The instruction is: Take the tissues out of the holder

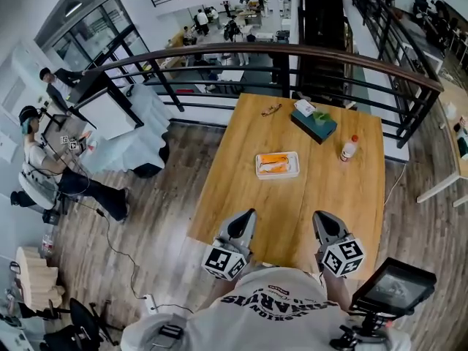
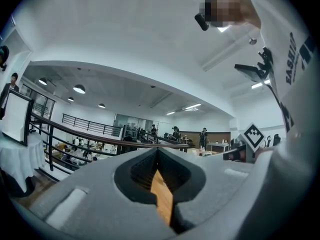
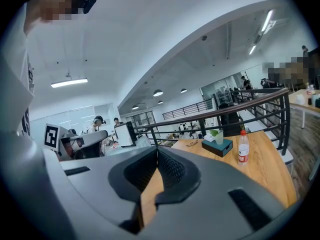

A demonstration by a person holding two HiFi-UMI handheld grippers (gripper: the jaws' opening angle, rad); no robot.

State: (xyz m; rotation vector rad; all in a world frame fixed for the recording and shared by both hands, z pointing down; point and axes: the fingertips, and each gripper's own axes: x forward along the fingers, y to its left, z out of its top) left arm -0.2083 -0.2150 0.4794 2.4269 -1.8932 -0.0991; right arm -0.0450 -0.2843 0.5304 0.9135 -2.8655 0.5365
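Head view looked steeply down on a wooden table (image 1: 329, 196) running up the middle of the frame. The tissue holder (image 1: 319, 125), a dark teal box, lay near the table's far edge, right of centre in the upper half of the frame and well apart from both grippers. Its long axis ran diagonally, from upper left to lower right. A white tissue (image 1: 304, 107) stuck out of its top at the upper-left end.

A pair of glasses (image 1: 271, 110) lay to the holder's left, and a bottle with a red cap (image 1: 349, 148) stood near its lower right. A white tray (image 1: 296, 165) holding something orange sat nearer the middle of the table.

The left gripper (image 1: 247, 216) and the right gripper (image 1: 320, 219) hung side by side over the table's near edge at the bottom of the frame. Both pointed up the frame toward the far edge. Left gripper view showed its jaws pressed together at the tips with nothing between them. Right gripper view showed the same, tips met and empty, with the holder and bottle at the middle right of that frame.
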